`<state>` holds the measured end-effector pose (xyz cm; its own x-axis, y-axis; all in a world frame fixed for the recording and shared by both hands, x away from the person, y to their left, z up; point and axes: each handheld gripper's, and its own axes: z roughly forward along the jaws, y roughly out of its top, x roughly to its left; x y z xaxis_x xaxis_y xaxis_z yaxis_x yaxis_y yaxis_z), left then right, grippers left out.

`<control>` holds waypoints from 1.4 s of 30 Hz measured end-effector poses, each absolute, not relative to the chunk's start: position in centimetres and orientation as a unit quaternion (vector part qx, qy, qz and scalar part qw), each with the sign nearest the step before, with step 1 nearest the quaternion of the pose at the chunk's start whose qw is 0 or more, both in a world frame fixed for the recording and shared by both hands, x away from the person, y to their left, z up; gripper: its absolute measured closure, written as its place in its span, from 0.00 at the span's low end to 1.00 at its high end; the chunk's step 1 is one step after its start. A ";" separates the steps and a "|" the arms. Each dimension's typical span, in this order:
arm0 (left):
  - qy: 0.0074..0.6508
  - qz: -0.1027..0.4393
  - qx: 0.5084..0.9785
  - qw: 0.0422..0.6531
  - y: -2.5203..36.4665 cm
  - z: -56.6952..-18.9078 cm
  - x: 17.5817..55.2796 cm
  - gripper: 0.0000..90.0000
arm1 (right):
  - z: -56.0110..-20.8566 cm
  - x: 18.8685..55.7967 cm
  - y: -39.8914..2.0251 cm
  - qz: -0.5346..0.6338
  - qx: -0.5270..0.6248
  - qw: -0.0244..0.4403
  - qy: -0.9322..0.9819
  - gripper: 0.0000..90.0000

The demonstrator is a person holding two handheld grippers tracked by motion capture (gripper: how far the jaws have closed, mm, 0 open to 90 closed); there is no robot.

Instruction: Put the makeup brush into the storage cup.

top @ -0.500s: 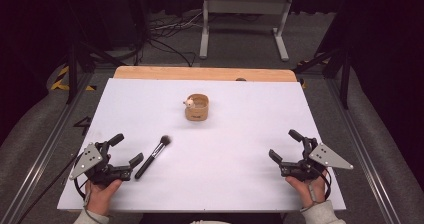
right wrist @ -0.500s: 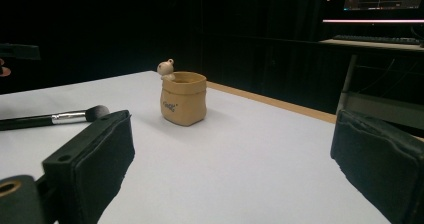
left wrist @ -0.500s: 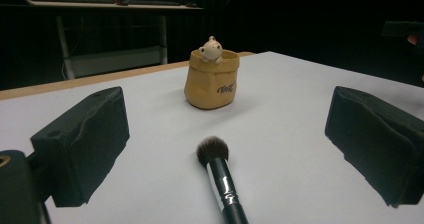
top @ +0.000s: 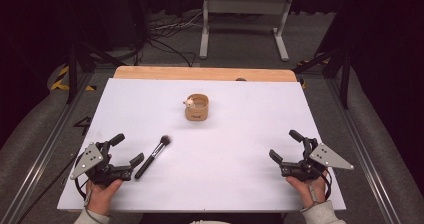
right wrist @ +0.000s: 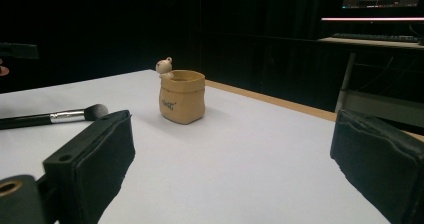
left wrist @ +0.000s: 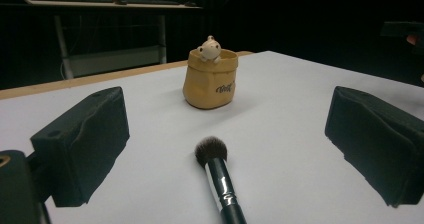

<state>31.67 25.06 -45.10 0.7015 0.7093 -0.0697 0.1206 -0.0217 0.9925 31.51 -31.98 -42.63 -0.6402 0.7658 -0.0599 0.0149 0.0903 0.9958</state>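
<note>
**On the tabletop: brush lay loose by the open left claw, roll and knock risks**

On the white tabletop (top: 235,149) the makeup brush (top: 153,156) lay flat at front left, just beside the left claw (top: 127,149), bristles pointing toward the tan pot (top: 196,107) at centre. Left claw stood wide open, nothing in it; right claw (top: 286,145) likewise wide open and empty, well apart from the brush.

Risks, as judged: the round handle could roll or skid if one jaw met it first; a pinch near the bristles could tip the brush; a careless carry could knock the light pot over.

The left gripper view showed the brush (left wrist: 220,179) lying between the jaws' line of sight, ferrule and bristle tuft clear, plus the small figure (left wrist: 209,48) on the pot's rim. The high view gave the whole layout and both hands instead.
</note>
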 end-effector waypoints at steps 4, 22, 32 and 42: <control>0.309 0.236 0.676 0.626 25.1 -45.1 31.6 0.05 | -42.7 31.5 -31.9 0.609 0.290 0.306 0.672 0.05; 0.286 0.251 0.696 0.609 24.6 -44.7 31.3 0.05 | -42.8 31.6 -31.7 0.608 0.281 0.303 0.678 0.06; 0.283 0.236 0.701 0.610 24.0 -43.7 31.9 0.04 | -42.9 31.4 -31.6 0.608 0.280 0.298 0.681 0.06; 0.283 0.212 0.701 0.619 22.6 -42.7 34.1 0.03 | -42.9 31.4 -31.5 0.607 0.281 0.298 0.681 0.06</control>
<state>34.08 22.64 -42.70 0.7500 0.6592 -0.0544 0.1350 -0.0722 0.9882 31.45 -31.53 -42.88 -0.6641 0.7448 -0.0648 0.0219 0.1060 0.9941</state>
